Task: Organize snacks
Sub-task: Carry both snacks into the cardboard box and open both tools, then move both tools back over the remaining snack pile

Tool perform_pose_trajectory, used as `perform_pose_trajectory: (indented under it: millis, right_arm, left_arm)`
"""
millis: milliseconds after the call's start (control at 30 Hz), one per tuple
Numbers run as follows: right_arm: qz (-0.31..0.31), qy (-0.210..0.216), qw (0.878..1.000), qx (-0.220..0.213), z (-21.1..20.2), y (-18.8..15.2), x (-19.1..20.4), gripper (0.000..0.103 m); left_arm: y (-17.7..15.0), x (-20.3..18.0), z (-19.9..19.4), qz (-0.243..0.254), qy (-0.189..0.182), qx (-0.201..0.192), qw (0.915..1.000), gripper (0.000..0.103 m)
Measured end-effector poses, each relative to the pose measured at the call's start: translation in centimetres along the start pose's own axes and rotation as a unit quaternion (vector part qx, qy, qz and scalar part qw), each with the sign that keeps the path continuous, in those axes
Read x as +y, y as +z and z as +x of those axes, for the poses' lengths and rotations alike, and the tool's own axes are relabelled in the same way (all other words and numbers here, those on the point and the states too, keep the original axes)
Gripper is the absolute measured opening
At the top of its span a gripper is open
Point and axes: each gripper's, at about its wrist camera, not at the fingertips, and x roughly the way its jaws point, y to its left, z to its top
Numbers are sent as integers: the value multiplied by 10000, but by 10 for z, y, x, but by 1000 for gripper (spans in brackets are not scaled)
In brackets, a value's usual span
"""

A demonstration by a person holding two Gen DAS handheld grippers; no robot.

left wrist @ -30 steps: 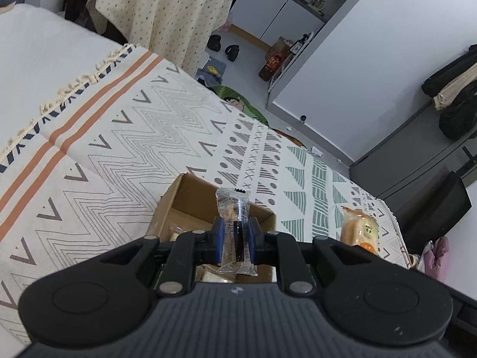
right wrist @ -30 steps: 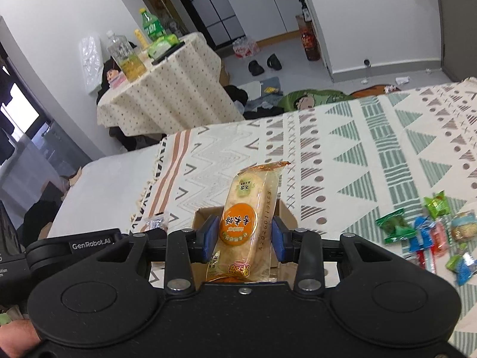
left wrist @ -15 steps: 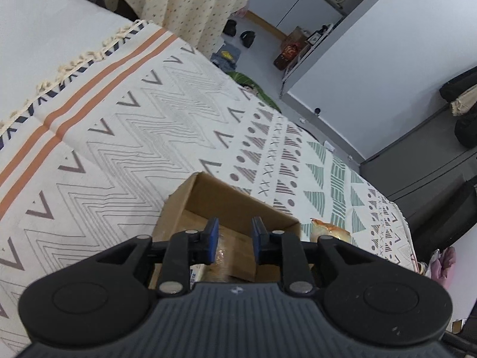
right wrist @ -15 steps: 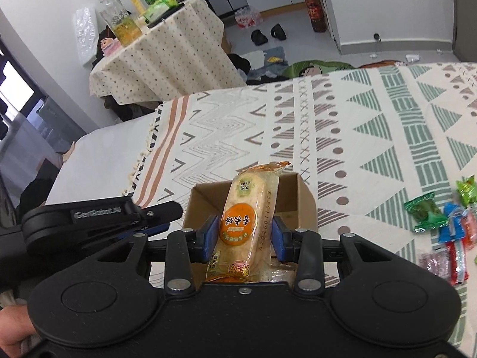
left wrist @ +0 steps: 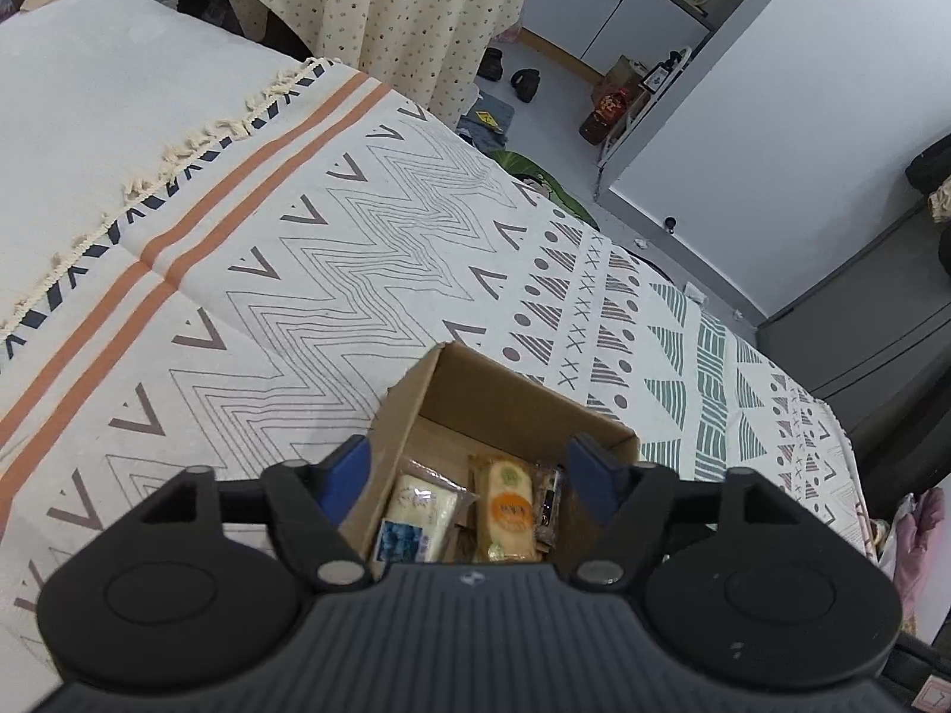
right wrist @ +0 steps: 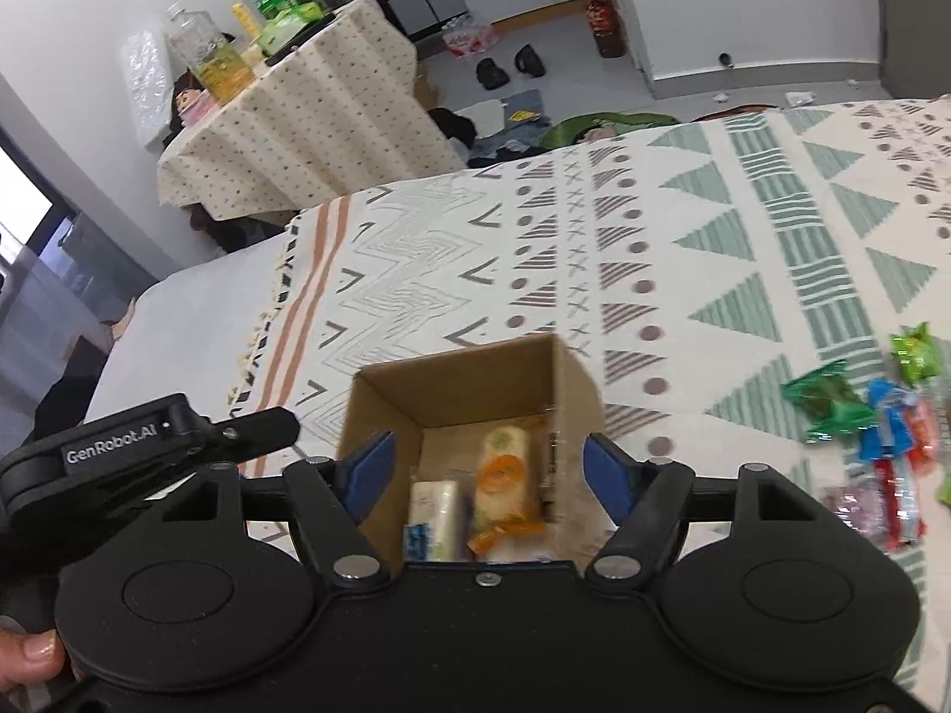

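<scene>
An open cardboard box (left wrist: 523, 404) (right wrist: 452, 392) sits on the patterned blanket. Inside lie a yellow cake pack with an orange label (left wrist: 504, 508) (right wrist: 502, 478), a white pack with a blue label (left wrist: 413, 514) (right wrist: 434, 511) and a dark wrapped bar (left wrist: 548, 502). My left gripper (left wrist: 472, 472) hovers open just above the box, with nothing between its blue pads. My right gripper (right wrist: 484, 466) is open over the same box, also empty. The left gripper's black body (right wrist: 148, 445) shows at the left of the right wrist view.
Several loose wrapped snacks (right wrist: 879, 434) in green, blue and red lie on the blanket to the right of the box. A table with a dotted cloth (right wrist: 297, 119) stands beyond the bed, bottles on top. Shoes (right wrist: 511, 65) lie on the floor.
My left gripper let go of its dark bar and opened wide. My right gripper released the yellow cake pack, which now lies in the box, and opened.
</scene>
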Motion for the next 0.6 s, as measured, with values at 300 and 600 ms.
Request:
perform_pose_trajectory:
  millis: [300, 600]
  right_arm:
    - [102, -91, 9997, -214, -41, -8, -34, 75]
    - [84, -109, 9989, -453, -76, -20, -64, 89]
  left_arm:
    - [-21, -31, -16, 253, -23, -2, 9997, 84]
    - [-47, -65, -28, 480, -58, 2, 9988, 90]
